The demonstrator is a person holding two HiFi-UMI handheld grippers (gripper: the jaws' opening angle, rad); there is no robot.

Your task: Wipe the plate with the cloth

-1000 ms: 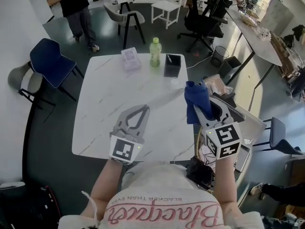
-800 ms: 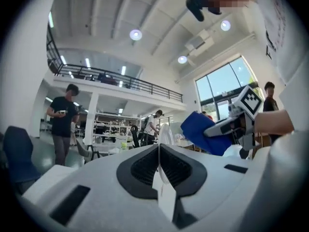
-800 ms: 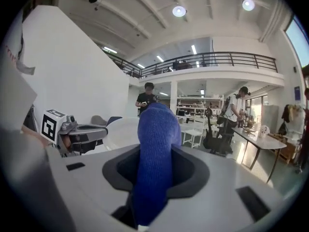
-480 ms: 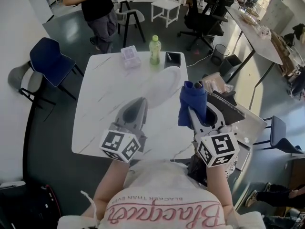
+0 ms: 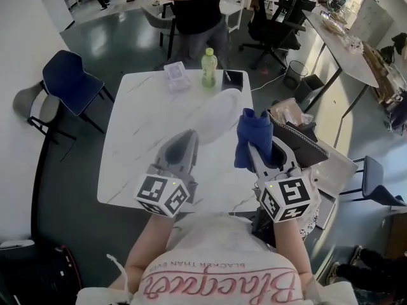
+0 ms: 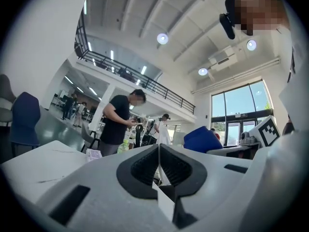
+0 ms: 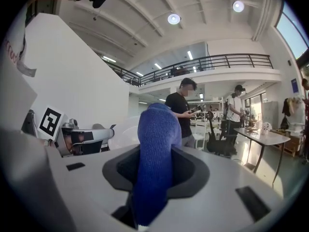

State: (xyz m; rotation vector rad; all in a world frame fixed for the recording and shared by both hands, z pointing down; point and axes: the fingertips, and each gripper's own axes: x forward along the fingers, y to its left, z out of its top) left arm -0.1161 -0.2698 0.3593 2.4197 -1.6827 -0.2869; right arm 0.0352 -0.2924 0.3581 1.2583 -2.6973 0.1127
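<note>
My left gripper [image 5: 189,137] is shut on the near rim of a white plate [image 5: 220,110], which it holds tilted up off the marble table [image 5: 143,122]. In the left gripper view the thin white plate edge [image 6: 161,181] runs between the closed pads [image 6: 145,167]. My right gripper [image 5: 257,147] is shut on a blue cloth [image 5: 254,132] that bunches up above its jaws, just right of the plate and close to it. In the right gripper view the cloth [image 7: 156,139] fills the jaws, with the pale plate [image 7: 123,127] and the left gripper [image 7: 81,140] beyond it on the left.
At the table's far edge stand a green bottle [image 5: 208,67], a black holder [image 5: 233,79] and a clear box [image 5: 176,77]. A person [image 5: 198,11] stands just behind that edge. A blue chair [image 5: 66,76] is at the left, a bag [image 5: 294,116] at the right.
My left gripper has rolled, and the plate now shows tilted up beside the cloth. The right gripper has shifted slightly left. The person has walked over to the table's far side.
</note>
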